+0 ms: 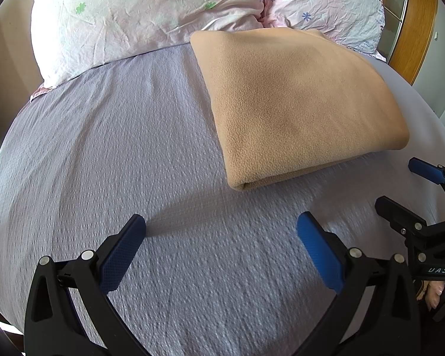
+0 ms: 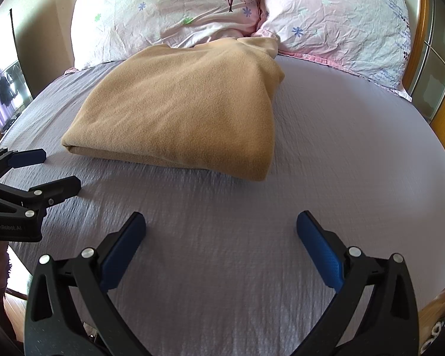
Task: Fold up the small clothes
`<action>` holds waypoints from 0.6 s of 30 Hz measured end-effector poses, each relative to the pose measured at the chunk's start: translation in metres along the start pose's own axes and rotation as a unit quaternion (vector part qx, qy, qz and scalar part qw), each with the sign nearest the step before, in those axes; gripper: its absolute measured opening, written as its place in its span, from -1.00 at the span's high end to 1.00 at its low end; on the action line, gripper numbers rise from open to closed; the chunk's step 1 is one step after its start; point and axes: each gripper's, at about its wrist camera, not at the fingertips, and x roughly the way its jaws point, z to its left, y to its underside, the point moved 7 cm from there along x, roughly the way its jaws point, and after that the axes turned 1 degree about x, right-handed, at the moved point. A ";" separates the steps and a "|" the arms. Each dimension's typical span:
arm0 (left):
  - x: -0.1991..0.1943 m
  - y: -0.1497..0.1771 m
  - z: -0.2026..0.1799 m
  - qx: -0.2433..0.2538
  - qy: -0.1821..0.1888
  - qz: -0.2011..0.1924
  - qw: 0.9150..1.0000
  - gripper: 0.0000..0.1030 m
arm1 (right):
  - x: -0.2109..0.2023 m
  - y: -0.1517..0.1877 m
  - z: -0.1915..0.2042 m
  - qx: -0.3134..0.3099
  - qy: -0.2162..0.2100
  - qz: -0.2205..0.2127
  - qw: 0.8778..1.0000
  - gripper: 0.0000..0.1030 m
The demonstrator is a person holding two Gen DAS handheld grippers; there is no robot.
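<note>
Now | left hand-held gripper (image 1: 221, 228) spread | right hand-held gripper (image 2: 221, 227) spread | tan fleece (image 2: 187, 109) apparently folded, untouched

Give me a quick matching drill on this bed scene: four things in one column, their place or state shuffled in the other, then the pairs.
1. tan fleece
2. floral pillows
3. left gripper
4. lilac bedspread

A. open, holding nothing
B. folded, lying on the bed
C. at the head of the bed
D. spread under everything

Pairs: 1-B, 2-C, 3-A, 4-D
</note>
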 end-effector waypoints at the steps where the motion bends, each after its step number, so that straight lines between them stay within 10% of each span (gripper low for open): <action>1: 0.000 0.000 0.000 0.000 0.000 -0.001 1.000 -0.97 | 0.000 0.000 0.000 0.000 0.000 0.000 1.000 -0.97; 18: 0.001 -0.003 -0.001 -0.008 -0.005 -0.002 1.000 -0.97 | 0.000 0.000 0.002 0.000 0.001 -0.001 1.000 -0.97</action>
